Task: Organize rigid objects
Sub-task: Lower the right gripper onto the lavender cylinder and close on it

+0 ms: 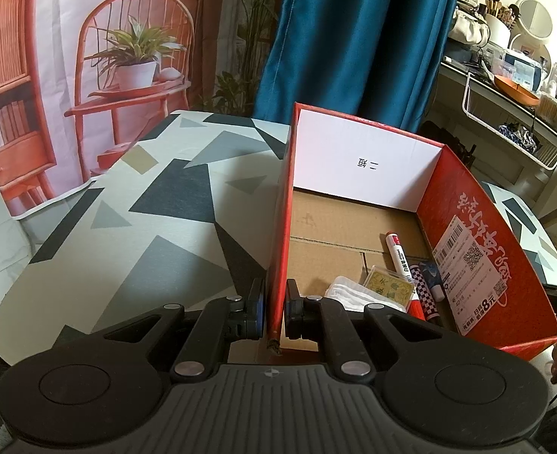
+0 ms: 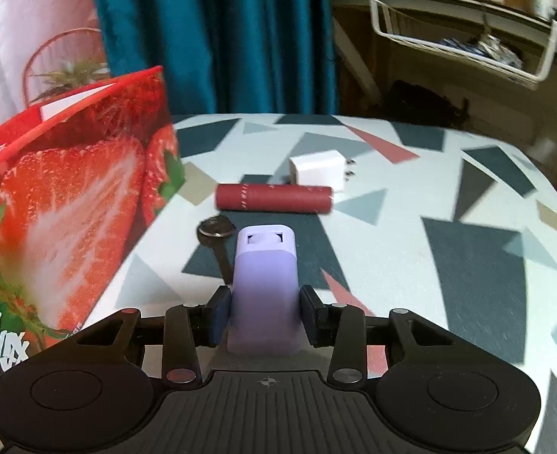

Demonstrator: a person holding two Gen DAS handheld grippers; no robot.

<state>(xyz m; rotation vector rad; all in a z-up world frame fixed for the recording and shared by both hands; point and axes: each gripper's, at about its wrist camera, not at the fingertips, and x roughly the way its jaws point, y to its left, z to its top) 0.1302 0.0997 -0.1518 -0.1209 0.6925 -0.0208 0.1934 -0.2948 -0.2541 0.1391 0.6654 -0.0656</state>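
My left gripper (image 1: 273, 308) is shut on the near left wall of the red strawberry box (image 1: 463, 204), one finger inside and one outside. In the box lie a white marker with a red cap (image 1: 398, 251), a yellow card case (image 1: 388, 287), a checkered pen (image 1: 422, 291) and a white cloth (image 1: 348, 293). My right gripper (image 2: 264, 312) is shut on a lilac plastic case (image 2: 265, 283), held just above the table to the right of the box (image 2: 70, 204). Beyond it lie a dark red tube (image 2: 274, 197), a white charger plug (image 2: 318, 170) and a black round-headed tool (image 2: 216, 232).
The table (image 2: 448, 265) has a grey and white triangle-pattern cover. A blue curtain (image 1: 354, 38) hangs behind it. A cluttered shelf with a white wire basket (image 2: 463, 53) stands at the back right. A printed backdrop of a chair and plant (image 1: 127, 60) hangs at the left.
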